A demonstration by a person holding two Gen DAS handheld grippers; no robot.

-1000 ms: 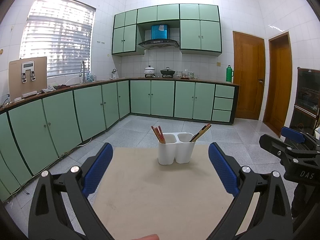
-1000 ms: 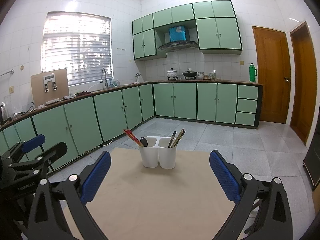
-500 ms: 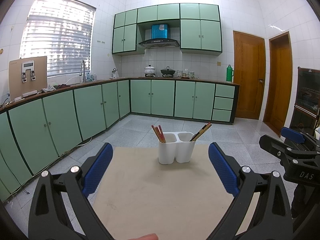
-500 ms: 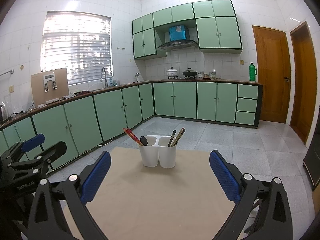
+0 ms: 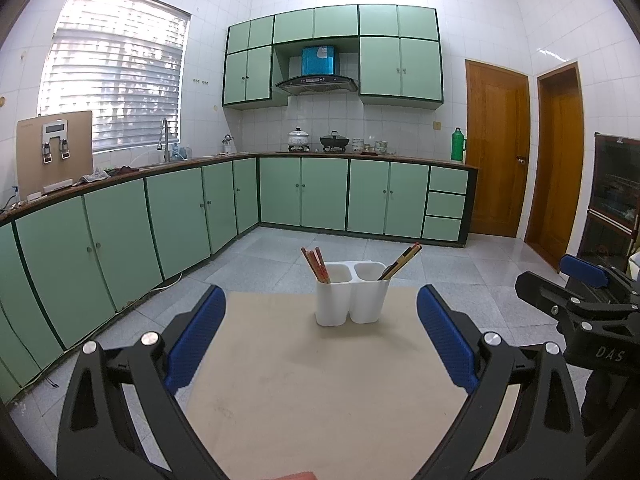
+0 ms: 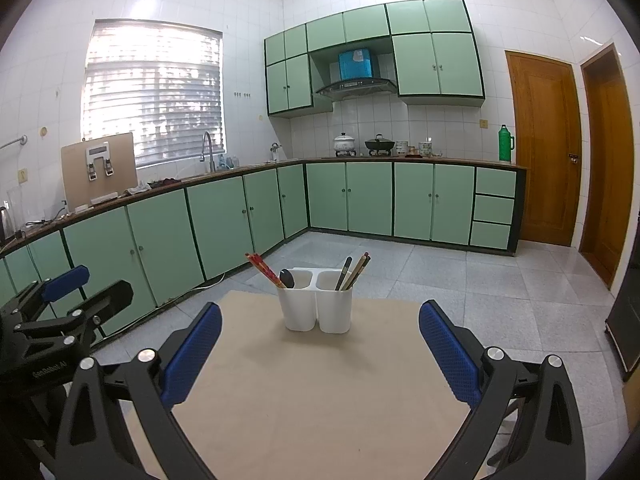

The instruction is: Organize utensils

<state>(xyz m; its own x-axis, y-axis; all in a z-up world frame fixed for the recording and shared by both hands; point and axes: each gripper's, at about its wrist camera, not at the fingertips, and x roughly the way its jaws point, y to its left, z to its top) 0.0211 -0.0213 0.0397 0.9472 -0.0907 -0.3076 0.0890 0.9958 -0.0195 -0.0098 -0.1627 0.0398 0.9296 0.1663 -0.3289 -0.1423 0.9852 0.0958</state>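
Both claws, left and right, spread apart, empty. Risk: the white plastic twin-cup holder on the beige desk is light; tugging red chopsticks tips it.

One white utensil holder is standing toward the far end of one beige table, and it is showing two compartments side by side. In the left compartment a bundle of red chopsticks is leaning left; the exact number is hard to tell, though about three tips are showing in the left wrist view, and one dark spoon is sitting beside them. In the right compartment roughly three brown and dark sticks are leaning right. Two grippers are showing, the left gripper and the right gripper, each spreading two blue pads. Two wooden doors are standing at the far right.
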